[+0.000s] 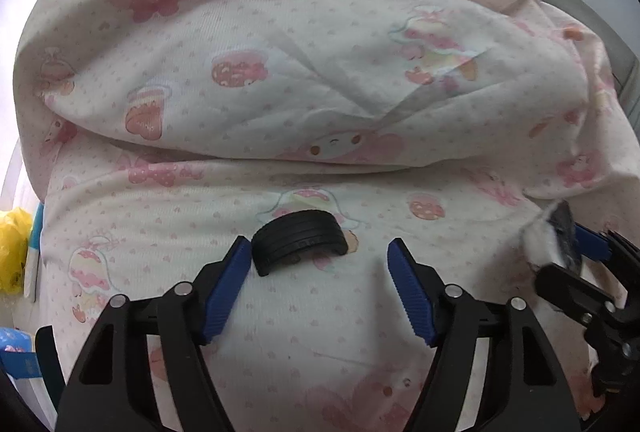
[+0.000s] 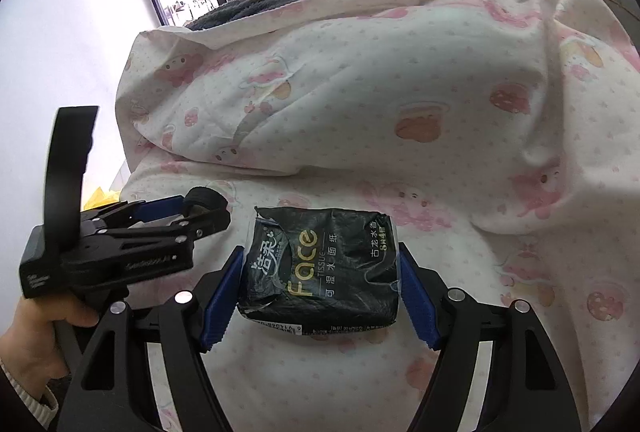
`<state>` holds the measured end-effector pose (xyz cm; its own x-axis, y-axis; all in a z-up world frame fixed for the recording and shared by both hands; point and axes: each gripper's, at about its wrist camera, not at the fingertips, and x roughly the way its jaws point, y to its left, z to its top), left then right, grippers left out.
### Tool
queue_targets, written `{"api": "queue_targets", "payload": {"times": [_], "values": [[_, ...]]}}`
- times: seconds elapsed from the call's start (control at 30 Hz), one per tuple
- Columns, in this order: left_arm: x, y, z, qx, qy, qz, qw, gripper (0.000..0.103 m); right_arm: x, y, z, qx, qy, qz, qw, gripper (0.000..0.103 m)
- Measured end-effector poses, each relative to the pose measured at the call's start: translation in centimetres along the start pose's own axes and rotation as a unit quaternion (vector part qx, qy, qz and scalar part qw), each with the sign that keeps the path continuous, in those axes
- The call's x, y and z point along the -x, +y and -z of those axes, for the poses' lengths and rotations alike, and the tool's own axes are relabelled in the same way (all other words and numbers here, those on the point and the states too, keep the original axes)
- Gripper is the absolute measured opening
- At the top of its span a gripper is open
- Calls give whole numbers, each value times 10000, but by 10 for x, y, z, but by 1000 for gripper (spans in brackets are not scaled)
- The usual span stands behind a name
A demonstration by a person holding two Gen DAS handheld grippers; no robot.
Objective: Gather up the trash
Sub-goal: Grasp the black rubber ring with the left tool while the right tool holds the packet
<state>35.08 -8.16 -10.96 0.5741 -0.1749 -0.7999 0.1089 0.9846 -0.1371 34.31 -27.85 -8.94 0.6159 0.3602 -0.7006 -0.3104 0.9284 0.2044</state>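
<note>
A black curved rubber piece (image 1: pixel 300 240), ribbed like a bit of tyre, lies on the pink-printed bed sheet (image 1: pixel 320 332). My left gripper (image 1: pixel 318 252) hangs over it, open; the piece lies between the blue fingertips and the left pad is at its end. From the right wrist view this gripper (image 2: pixel 204 210) sits at the left with the rubber piece (image 2: pixel 204 198) at its tips. My right gripper (image 2: pixel 320 264) is shut on a crumpled black tissue pack (image 2: pixel 324 272), both blue pads pressed on its sides. The pack (image 1: pixel 556 236) also shows edge-on at the right.
A bulky folded quilt (image 1: pixel 320 72) of the same print rises just behind the sheet. A yellow bag (image 1: pixel 12 252) and a blue pack (image 1: pixel 16 352) sit off the bed's left edge. A person's hand (image 2: pixel 32 332) holds the left gripper. A grey blanket (image 2: pixel 248 8) lies behind.
</note>
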Motion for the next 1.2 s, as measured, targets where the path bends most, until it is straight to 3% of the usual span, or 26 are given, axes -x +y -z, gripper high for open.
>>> {"api": "queue_targets", "payload": {"times": [0.3,0.43,0.6,0.83,1.2], "values": [[-17,-4,-5,-51,15,-360,9993,65,3,-10,4,-60,19,-2,10000,74],[-23,-9,-6,-31,-23,-385,9993,53,4,-10,3,-48,5,-12,10000,74],[-15,-4,-1,-172,-53,-248,9995,47,5,-5,1,-31,-4,0,10000,74],[17,1,6,-552,-304,-49,9980,47,14,1,-4,-87,-72,-63,9999,74],[66,22,31,-812,-311,405,9954,47,23,34,-16,-62,-120,-165,9998,74]]}}
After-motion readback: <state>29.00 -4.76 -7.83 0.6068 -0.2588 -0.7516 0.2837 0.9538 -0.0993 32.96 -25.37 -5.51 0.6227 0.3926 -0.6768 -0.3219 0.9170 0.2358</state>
